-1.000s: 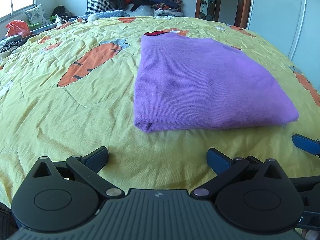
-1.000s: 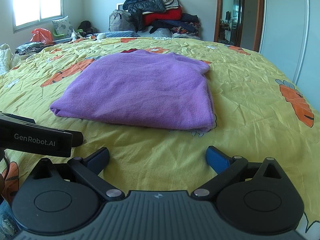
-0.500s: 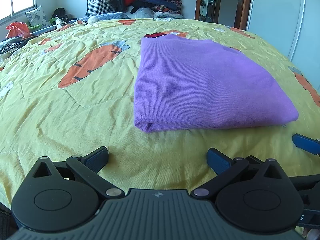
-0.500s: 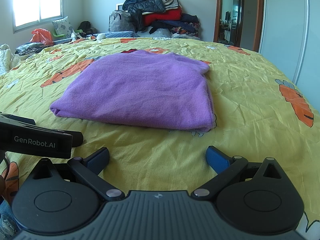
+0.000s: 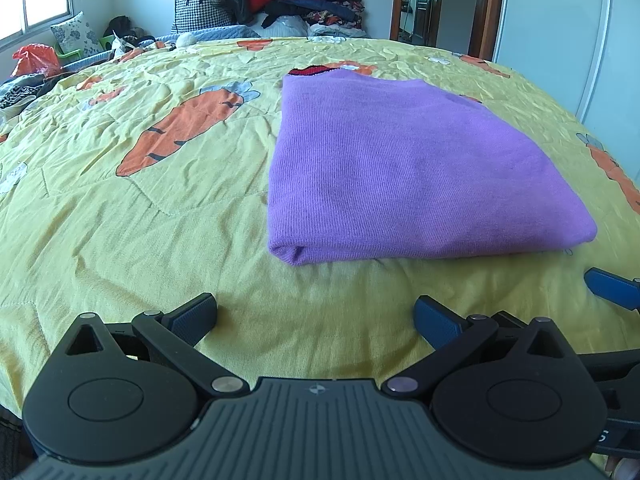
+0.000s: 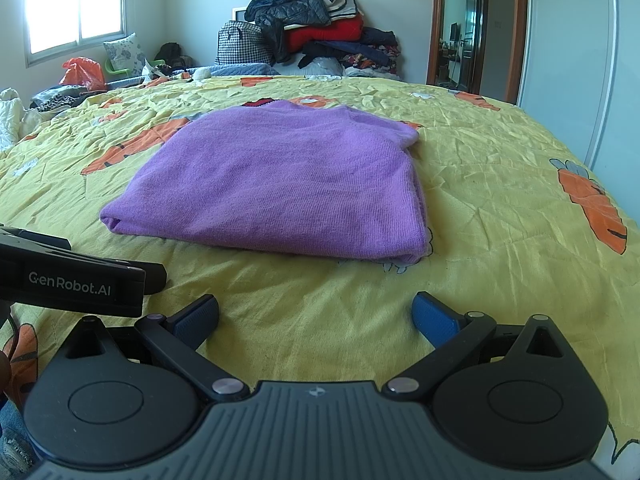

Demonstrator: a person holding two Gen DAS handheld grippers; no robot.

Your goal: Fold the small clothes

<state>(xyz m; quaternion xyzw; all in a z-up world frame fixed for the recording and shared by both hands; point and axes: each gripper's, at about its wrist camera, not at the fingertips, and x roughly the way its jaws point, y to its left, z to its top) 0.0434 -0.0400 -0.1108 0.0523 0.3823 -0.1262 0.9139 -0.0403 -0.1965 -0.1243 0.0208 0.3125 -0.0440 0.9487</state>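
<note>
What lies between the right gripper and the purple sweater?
Only bare yellow quilt lies between the open right gripper and the folded purple sweater, as the right wrist view shows. The left gripper sits off to the side.

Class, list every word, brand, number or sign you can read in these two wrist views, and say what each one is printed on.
"GenRobot.AI": white lettering on the black side of the left gripper, seen in the right wrist view.
A partial mark like "S" on the right gripper, low right in the left wrist view: cut off, not readable.
The purple sweater and carrot bedspread carry no text.
</note>
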